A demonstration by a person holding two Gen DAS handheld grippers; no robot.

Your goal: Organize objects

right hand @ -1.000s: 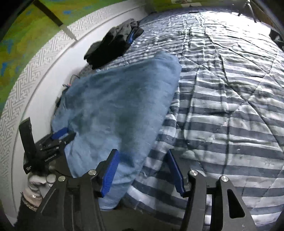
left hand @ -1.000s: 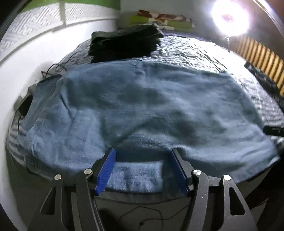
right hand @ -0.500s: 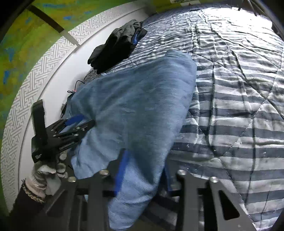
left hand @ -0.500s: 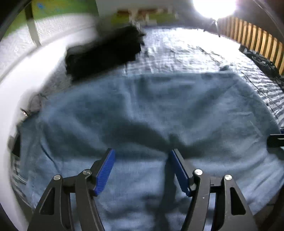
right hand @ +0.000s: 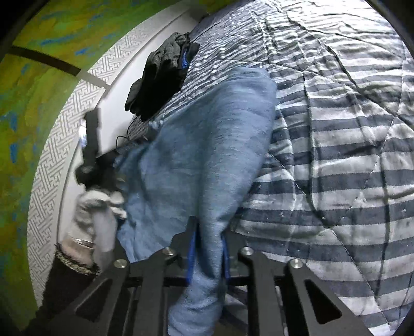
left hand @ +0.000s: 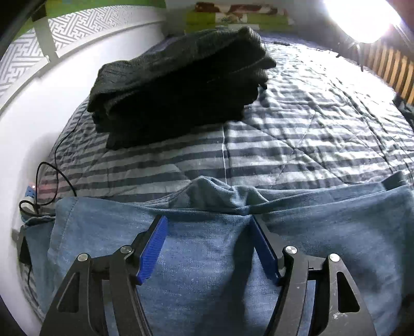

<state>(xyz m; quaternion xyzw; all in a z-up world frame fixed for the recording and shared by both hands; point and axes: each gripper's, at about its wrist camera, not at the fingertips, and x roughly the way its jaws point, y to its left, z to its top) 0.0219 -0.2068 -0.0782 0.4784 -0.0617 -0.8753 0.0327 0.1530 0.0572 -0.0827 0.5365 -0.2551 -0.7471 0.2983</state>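
A blue cloth [left hand: 336, 219] lies spread on the striped quilt [left hand: 310, 116]. My left gripper [left hand: 208, 219] hangs open over the cloth's far edge, where the fabric bunches up, with cloth under both fingers but not pinched. A folded pile of black clothes [left hand: 176, 85] sits beyond it. In the right wrist view the blue cloth [right hand: 207, 142] runs down into my right gripper [right hand: 208, 232], whose jaws are closing with a near fold pressed between the pads. The left gripper [right hand: 103, 165], blurred, is held by a gloved hand [right hand: 95, 206] at the cloth's left side.
A black cable and a power strip [left hand: 28, 196] lie by the white wall on the left. Folded bedding [left hand: 233, 13] sits at the head of the bed, with a bright lamp [left hand: 362, 18] and wooden slats [left hand: 388, 64] at the right. The black pile [right hand: 160, 75] is near the wall.
My left gripper has travelled across the cloth from its near edge to its far edge, still open. My right jaws have closed onto the cloth's near fold, and that gripper has rolled.
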